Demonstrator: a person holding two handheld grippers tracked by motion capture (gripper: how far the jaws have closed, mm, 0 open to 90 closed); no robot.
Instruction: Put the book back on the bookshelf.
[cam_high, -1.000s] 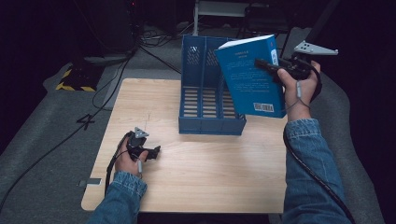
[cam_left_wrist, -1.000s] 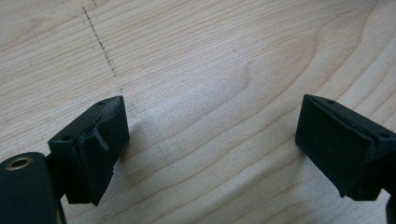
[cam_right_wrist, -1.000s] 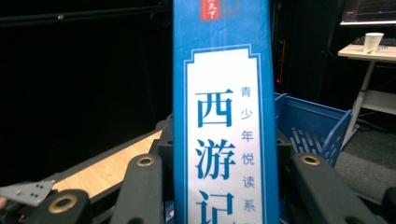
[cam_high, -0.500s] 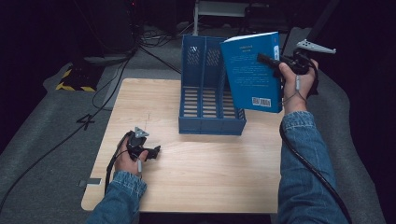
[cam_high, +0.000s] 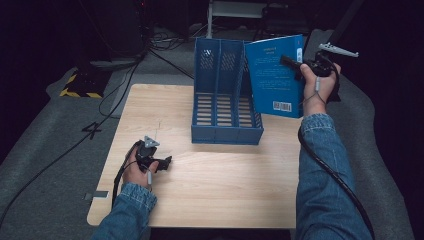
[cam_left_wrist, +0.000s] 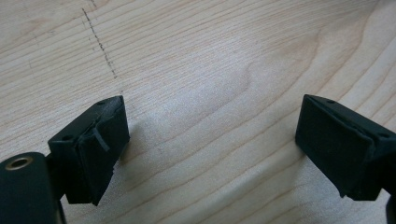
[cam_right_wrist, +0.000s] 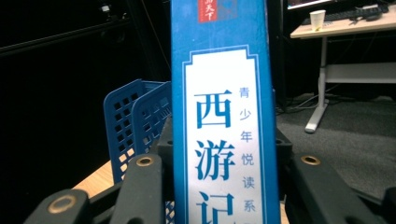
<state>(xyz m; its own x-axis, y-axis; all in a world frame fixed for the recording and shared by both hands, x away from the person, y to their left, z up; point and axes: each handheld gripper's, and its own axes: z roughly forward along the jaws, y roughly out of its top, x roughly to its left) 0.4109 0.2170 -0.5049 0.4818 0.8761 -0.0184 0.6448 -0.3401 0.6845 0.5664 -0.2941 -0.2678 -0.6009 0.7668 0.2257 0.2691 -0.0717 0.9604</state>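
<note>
Book (cam_high: 274, 77) now stands upright in the air just right of the blue file rack (cam_high: 225, 95), swung up from a tilt and carried back a little, so I judge it is being lined up to drop into a slot. My right gripper (cam_high: 295, 64) clamps it by the spine, jaws shut on both covers. My left gripper (cam_high: 162, 162) rests wide open and empty on the table (cam_high: 225, 185).

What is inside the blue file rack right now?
The blue file rack shows empty slotted compartments. The blue book, clamped in the right gripper, hangs beside it and hides part of the rightmost compartment.
</note>
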